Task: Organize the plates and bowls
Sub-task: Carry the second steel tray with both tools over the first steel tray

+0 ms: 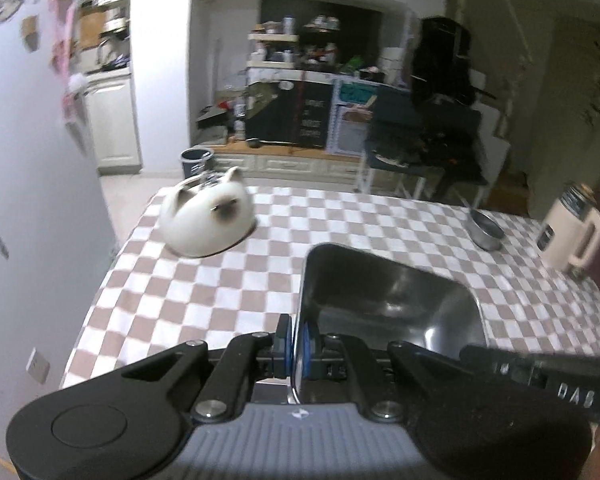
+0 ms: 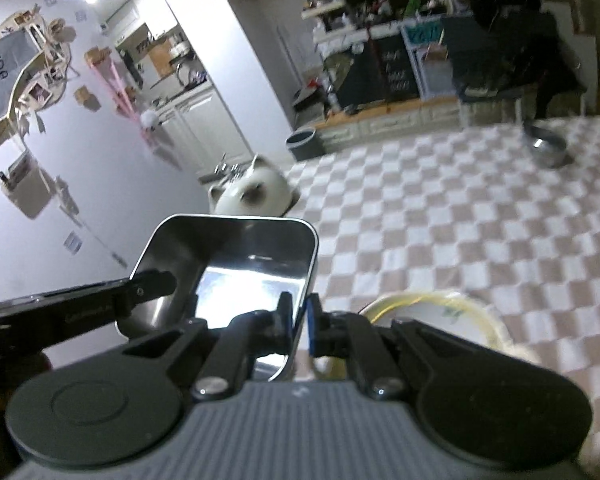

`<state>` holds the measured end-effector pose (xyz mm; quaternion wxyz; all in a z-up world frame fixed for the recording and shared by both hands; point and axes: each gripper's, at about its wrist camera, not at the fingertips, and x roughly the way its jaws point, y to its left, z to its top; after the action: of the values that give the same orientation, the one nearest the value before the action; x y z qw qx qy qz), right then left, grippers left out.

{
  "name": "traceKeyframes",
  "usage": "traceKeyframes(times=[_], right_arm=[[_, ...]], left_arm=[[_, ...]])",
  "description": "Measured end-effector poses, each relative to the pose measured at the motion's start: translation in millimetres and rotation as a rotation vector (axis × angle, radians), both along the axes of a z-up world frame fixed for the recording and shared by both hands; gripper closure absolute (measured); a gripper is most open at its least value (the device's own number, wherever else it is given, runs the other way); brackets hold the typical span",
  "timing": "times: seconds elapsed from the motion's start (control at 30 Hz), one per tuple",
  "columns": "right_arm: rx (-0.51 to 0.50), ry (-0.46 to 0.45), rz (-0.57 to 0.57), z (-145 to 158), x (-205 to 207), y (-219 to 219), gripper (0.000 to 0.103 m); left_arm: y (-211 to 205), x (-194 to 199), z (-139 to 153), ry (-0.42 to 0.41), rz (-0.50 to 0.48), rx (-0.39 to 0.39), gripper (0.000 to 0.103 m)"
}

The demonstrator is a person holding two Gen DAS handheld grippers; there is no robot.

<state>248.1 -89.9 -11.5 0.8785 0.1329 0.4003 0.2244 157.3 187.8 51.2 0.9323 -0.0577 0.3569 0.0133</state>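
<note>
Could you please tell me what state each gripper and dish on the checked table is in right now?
left gripper: shut on the steel tray's rim.
right gripper: shut on the opposite rim.
steel tray: empty, held between both grippers.
cat-shaped dish: on the table, tipped.
small steel bowl: upright, apart from the others.
yellow-rimmed bowl: upright under the right gripper.

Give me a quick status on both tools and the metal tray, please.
Left tool and right tool shut on opposite rims of metal tray. Yellow-rimmed plate close beside it.
</note>
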Motion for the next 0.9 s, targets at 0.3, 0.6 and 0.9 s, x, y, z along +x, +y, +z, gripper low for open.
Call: traceKeyframes(times=[0.3,0.6,0.9], right_arm=[[0.012,0.092,0.023,-37,5,35,0.094],[0.046,0.123,0.045,-39,7,39,0.094],[0.085,0.131,0.052,-41,7,45,0.094]], left_arm=[[26,1,-19,0.024,0.042,0.014,0.097],[39,-8,-21,0.037,0.045,0.01,0.097],[50,-13,-18,0.032,0.041,-0.013,0.096]])
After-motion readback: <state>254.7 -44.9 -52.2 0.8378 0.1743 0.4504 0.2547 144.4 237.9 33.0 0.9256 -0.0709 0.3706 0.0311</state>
